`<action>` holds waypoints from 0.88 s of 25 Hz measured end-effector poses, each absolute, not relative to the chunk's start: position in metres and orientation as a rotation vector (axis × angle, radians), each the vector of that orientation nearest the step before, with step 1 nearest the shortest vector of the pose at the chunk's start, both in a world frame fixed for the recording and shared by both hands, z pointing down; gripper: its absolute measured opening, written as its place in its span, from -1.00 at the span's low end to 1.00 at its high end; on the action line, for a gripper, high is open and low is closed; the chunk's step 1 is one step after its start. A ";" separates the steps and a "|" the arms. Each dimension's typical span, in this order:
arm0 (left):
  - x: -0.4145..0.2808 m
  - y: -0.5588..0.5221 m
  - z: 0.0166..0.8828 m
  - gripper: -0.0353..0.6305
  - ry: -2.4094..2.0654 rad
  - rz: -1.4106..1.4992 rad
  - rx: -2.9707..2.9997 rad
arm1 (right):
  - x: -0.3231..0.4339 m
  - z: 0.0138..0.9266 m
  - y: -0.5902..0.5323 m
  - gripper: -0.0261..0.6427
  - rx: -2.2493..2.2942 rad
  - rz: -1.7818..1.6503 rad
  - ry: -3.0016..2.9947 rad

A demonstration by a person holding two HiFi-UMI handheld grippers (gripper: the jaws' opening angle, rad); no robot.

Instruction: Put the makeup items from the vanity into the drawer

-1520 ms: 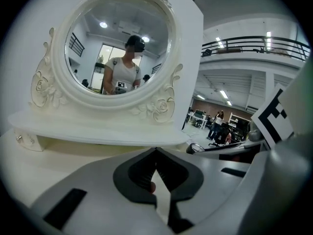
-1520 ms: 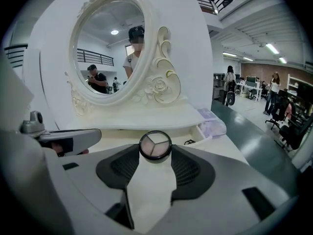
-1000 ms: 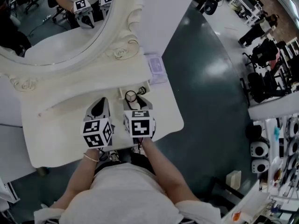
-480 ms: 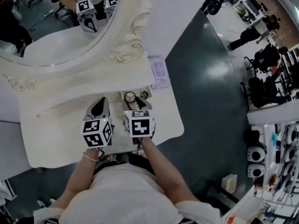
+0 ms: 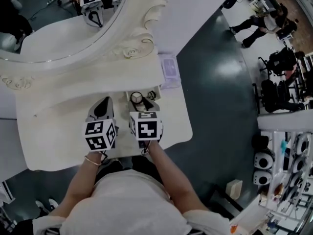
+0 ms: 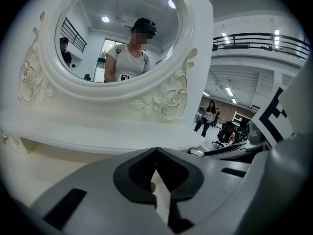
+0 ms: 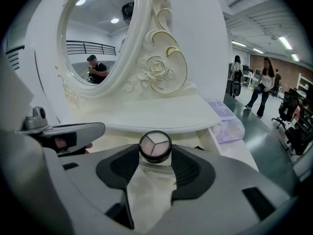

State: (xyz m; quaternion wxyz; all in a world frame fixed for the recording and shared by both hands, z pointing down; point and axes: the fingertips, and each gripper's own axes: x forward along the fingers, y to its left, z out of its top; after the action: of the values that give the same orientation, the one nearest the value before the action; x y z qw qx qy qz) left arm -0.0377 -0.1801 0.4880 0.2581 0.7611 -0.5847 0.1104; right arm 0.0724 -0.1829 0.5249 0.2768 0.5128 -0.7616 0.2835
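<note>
Pink-toned and round, the compact (image 7: 155, 146) is pinched flat at the very tips of my right tongs (image 7: 155, 154). I hold it at the mouth of the small open drawer (image 5: 143, 91), I judge so it can drop in face-up. My left tongs (image 6: 155, 153) hover just to the left, pressed together and empty, clear of the drawer.

I operated in a large open-plan lab or office hall containing a staged dressing corner. Indicators were as follows. The white vanity (image 5: 73, 146) with its ornate oval mirror (image 5: 63, 23) stood on a dark glossy floor (image 5: 215, 106). Wheeled office chairs (image 5: 276, 89) were parked beyond it. Shelving with equipment (image 5: 291, 153) lined my right side. A railed mezzanine (image 6: 259, 40) and ceiling strip lights (image 7: 286, 43) ran overhead. People (image 7: 266, 82) stood in the background.
</note>
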 end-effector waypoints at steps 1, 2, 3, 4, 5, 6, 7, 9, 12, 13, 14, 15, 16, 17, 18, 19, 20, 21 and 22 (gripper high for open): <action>-0.037 -0.180 0.489 -0.88 -1.583 0.303 2.063 | 0.073 0.526 -0.183 -0.29 1.374 0.765 -2.042; -0.037 -0.180 0.491 -0.88 -1.581 0.307 2.061 | 0.073 0.527 -0.184 -0.29 1.372 0.767 -2.039; -0.037 -0.180 0.492 -0.88 -1.580 0.310 2.060 | 0.073 0.528 -0.185 -0.29 1.369 0.769 -2.038; -0.037 -0.180 0.493 -0.89 -1.581 0.312 2.057 | 0.072 0.529 -0.186 -0.29 1.367 0.770 -2.037; -0.037 -0.180 0.493 -0.88 -1.582 0.313 2.054 | 0.072 0.530 -0.187 -0.29 1.365 0.771 -2.035; -0.038 -0.181 0.494 -0.88 -1.584 0.312 2.051 | 0.072 0.531 -0.188 -0.29 1.362 0.775 -2.031; -0.038 -0.182 0.494 -0.88 -1.587 0.312 2.048 | 0.073 0.532 -0.188 -0.29 1.360 0.779 -2.025; -0.038 -0.184 0.495 -0.88 -1.592 0.311 2.041 | 0.075 0.534 -0.189 -0.29 1.356 0.791 -2.018; -0.040 -0.185 0.497 -0.88 -1.600 0.310 2.027 | 0.075 0.537 -0.190 -0.29 1.345 0.809 -2.014; -0.040 -0.185 0.498 -0.88 -1.602 0.309 2.022 | 0.075 0.538 -0.191 -0.29 1.341 0.813 -2.014; -0.041 -0.185 0.499 -0.88 -1.604 0.309 2.017 | 0.075 0.539 -0.191 -0.29 1.338 0.817 -2.014; -0.041 -0.185 0.500 -0.88 -1.605 0.310 2.013 | 0.075 0.539 -0.190 -0.29 1.335 0.819 -2.014; -0.041 -0.184 0.501 -0.88 -1.605 0.312 2.009 | 0.075 0.539 -0.190 -0.29 1.332 0.821 -2.012; -0.041 -0.183 0.502 -0.88 -1.605 0.314 2.006 | 0.075 0.539 -0.190 -0.29 1.330 0.822 -2.011; -0.041 -0.183 0.503 -0.88 -1.605 0.315 2.003 | 0.074 0.540 -0.190 -0.29 1.327 0.822 -2.011; -0.042 -0.183 0.503 -0.88 -1.607 0.315 2.001 | 0.074 0.540 -0.190 -0.29 1.326 0.823 -2.011; -0.042 -0.183 0.503 -0.88 -1.609 0.314 1.999 | 0.074 0.540 -0.191 -0.29 1.325 0.823 -2.011; -0.043 -0.183 0.503 -0.88 -1.611 0.312 1.997 | 0.074 0.540 -0.191 -0.29 1.324 0.823 -2.010; -0.043 -0.183 0.502 -0.88 -1.613 0.311 1.995 | 0.074 0.541 -0.191 -0.29 1.324 0.823 -2.009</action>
State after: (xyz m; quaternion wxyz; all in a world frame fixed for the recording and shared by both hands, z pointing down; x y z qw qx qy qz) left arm -0.0434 -0.1831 0.5024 0.2749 0.7422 -0.6002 0.1158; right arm 0.0738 -0.1911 0.5408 0.2948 0.4974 -0.7549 0.3094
